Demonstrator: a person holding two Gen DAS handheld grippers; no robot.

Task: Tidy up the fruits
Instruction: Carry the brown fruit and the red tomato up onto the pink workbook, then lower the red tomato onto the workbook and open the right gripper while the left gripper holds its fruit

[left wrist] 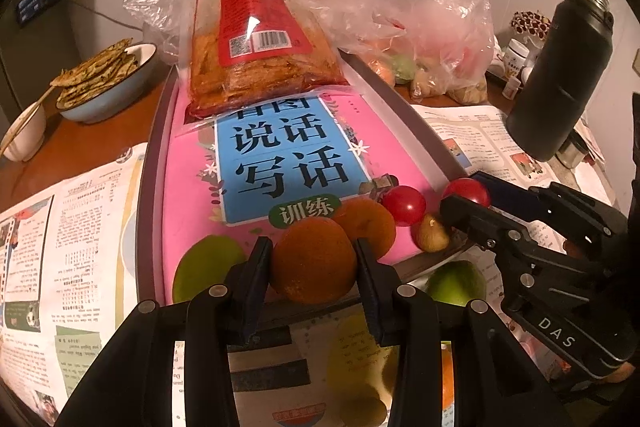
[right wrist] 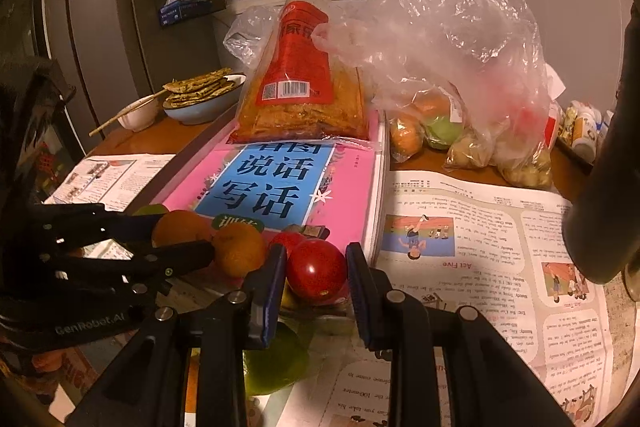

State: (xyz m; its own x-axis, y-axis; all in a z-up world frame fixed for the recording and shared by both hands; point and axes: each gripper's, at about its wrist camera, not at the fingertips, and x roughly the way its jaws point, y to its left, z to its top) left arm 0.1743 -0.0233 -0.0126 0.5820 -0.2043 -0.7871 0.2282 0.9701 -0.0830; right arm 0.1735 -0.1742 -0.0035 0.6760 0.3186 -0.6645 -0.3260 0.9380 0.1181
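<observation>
- Left gripper (left wrist: 314, 261) pinching orange (left wrist: 313, 259) at book's (left wrist: 192, 195) near edge.
- Right gripper (right wrist: 316, 269) clamped on tomato (right wrist: 316, 269) near same edge.
- Second orange (left wrist: 370, 223) touching first.

— What lies on the pink book (left wrist: 192, 187)?
— A red-labelled snack packet (left wrist: 256, 39), its near end over the cover.
— And left of it?
— A bowl of flatbreads (left wrist: 106, 83); newspaper (right wrist: 492, 247) covers the desk.

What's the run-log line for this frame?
left gripper: shut on orange | right gripper: shut on red tomato | both at near edge of pink book | green fruit below edge
</observation>
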